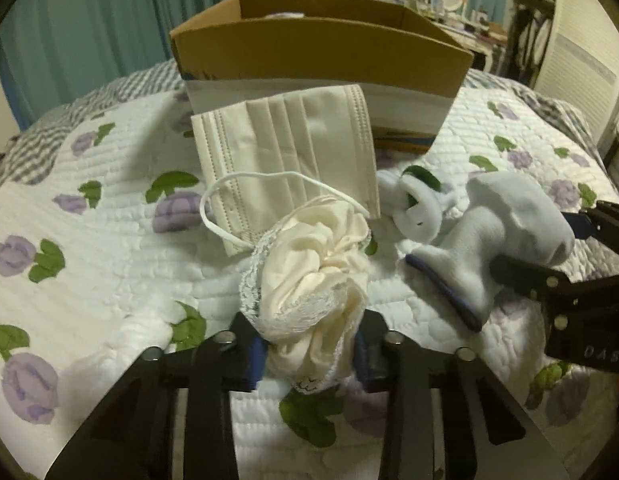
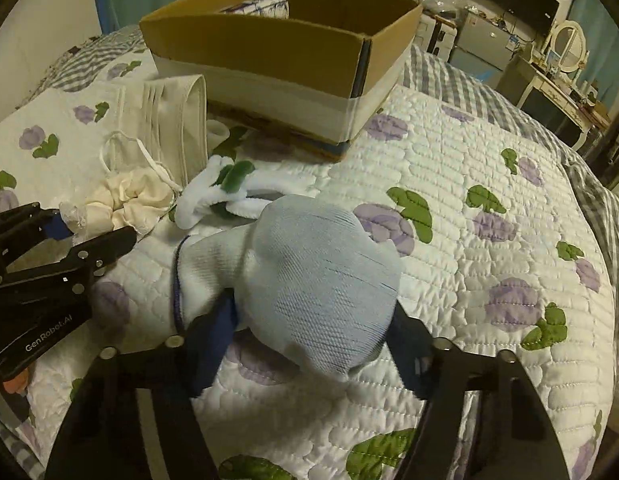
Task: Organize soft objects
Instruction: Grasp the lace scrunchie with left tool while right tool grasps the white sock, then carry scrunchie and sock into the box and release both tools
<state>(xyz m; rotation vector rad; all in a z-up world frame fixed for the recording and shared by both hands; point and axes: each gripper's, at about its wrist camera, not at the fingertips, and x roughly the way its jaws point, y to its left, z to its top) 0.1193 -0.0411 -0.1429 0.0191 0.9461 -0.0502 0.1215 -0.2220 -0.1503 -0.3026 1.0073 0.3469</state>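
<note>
My left gripper is shut on a cream lace-trimmed scrunchie, also seen in the right wrist view. My right gripper is shut on a pale blue sock with a dark blue cuff; the sock shows in the left wrist view with that gripper around it. A white face mask lies behind the scrunchie, in front of a cardboard box. A white and green fuzzy item lies between mask and sock.
The floral quilted bedspread covers the bed. The box sits at the back, with a patterned cloth inside. A dresser with mirror stands beyond the bed at right. Teal curtains hang behind.
</note>
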